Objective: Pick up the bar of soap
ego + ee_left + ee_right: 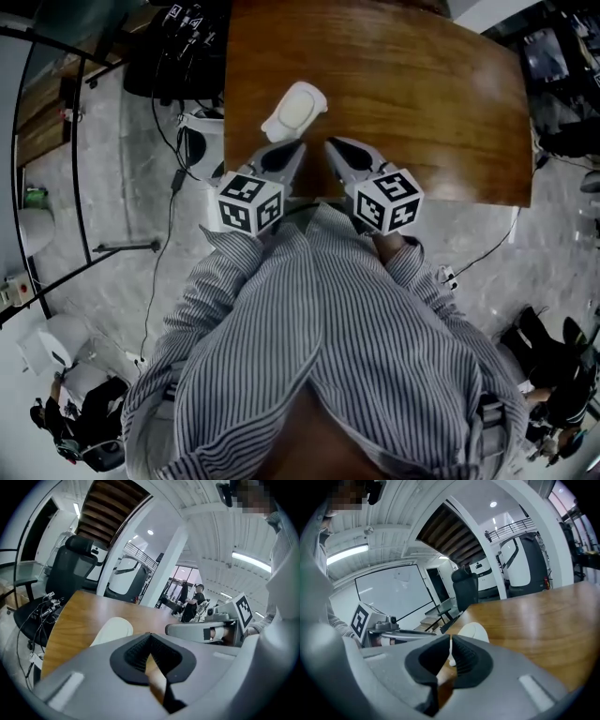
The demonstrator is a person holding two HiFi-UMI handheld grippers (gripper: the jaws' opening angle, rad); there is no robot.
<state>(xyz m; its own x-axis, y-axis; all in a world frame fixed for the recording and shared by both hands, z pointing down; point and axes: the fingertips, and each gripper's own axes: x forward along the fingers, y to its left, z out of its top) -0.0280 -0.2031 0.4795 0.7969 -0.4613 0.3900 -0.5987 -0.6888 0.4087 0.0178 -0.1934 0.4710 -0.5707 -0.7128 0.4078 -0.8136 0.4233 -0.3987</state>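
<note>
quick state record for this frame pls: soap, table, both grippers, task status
soap: white bar, lying on the table near its left edge, not held
table: brown wood
left gripper: shut, empty, tip near the soap
right gripper: shut, empty, beside the left gripper
task status: pickup not yet done
</note>
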